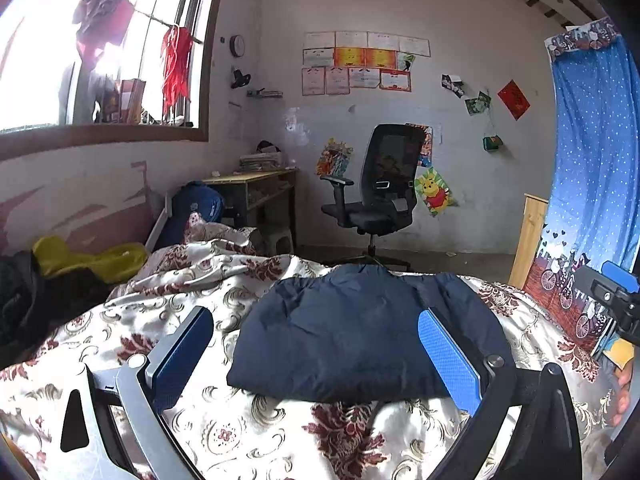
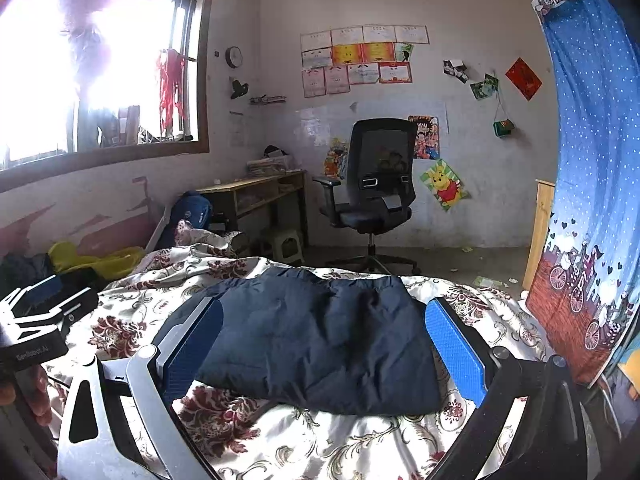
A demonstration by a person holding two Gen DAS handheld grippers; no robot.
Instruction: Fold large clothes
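The navy jacket (image 1: pixel 360 340) already lies folded into a compact bundle on the flowered bedspread (image 1: pixel 248 432), both left tongs (image 1: pixel 316 356) and right tongs (image 2: pixel 324 356) spread wide, empty, so little seems left

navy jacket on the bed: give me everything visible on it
The navy jacket is dark blue, with a puffy, lightly creased fabric that looks padded. It lies folded into a compact, roughly rectangular bundle, flat on the floral bedspread, near the foot end facing the office chair. No sleeves, zip or hood can be made out. Only the bedspread touches it. The left gripper and right gripper are both open, fingers framing it in view without gripping.
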